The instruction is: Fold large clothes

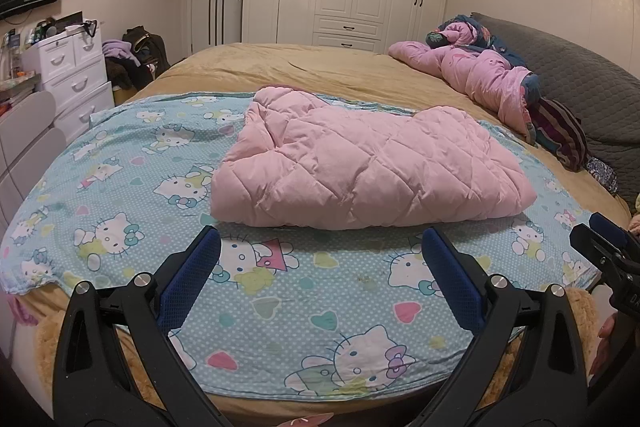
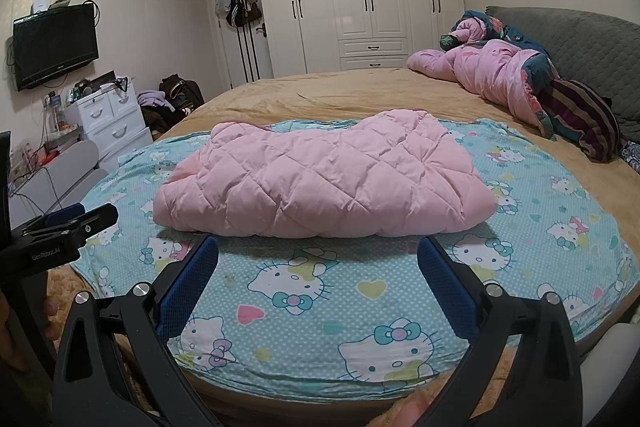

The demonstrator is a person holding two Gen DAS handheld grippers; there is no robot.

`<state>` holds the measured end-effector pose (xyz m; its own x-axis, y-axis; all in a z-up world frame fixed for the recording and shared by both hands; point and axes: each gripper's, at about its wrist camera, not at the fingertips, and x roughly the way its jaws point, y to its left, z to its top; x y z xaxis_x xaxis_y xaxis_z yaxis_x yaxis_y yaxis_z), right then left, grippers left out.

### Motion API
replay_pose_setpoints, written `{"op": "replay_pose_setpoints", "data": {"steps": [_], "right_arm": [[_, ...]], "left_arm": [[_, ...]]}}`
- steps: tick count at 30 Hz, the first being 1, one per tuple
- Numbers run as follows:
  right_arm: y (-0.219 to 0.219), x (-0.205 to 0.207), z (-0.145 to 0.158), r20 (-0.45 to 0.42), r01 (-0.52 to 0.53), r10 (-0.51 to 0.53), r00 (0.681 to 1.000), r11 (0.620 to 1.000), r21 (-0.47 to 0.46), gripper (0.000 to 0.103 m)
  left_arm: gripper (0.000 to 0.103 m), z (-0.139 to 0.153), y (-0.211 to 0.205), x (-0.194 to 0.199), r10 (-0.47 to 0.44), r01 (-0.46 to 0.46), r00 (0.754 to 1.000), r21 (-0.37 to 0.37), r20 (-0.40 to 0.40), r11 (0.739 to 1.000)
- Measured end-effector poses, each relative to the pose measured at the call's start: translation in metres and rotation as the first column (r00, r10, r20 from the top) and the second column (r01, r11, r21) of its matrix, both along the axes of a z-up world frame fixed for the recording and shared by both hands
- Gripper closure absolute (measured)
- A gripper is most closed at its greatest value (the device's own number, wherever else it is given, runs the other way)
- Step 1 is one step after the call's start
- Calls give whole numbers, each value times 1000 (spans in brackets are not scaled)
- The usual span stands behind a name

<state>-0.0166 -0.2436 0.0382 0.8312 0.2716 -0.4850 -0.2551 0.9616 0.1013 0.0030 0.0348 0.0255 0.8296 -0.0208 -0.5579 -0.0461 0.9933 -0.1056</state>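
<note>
- A pink quilted garment (image 1: 360,163) is seen lying folded into a thick bundle on the cartoon-cat sheet (image 1: 120,227), which is spread over the near part of the bed (image 1: 320,67).
- The fold appears largely done; whether a sleeve or hood is tucked at its far edge cannot be made out.
- The left claw (image 1: 320,259) is held just short of the bundle's near edge, jaws wide apart and nothing gripped.
- The right claw (image 2: 318,259) is likewise spread open and empty, near the same edge.
- Risk is judged as follows: the padding is puffy and could spring open if only the top layer were pinched.
- The loose sheet could be caught with the garment and dragged.
- A second pink quilted piece (image 1: 472,75) lies crumpled, well apart, by the grey headboard (image 1: 580,75).
</note>
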Motion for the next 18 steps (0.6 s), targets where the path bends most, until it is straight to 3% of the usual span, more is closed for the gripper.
{"op": "replay_pose_setpoints", "data": {"steps": [14,18], "right_arm": [[1,-3,2,-2,9,-9,1000,1000,-4,4],[0,-3,3,-2,15,-15,1000,1000,-4,4]], "left_arm": [[9,-2,0,0,-7,7,1000,8,-8,1000],[9,-7,0,3,14,-12,999,41,-40,999]]}}
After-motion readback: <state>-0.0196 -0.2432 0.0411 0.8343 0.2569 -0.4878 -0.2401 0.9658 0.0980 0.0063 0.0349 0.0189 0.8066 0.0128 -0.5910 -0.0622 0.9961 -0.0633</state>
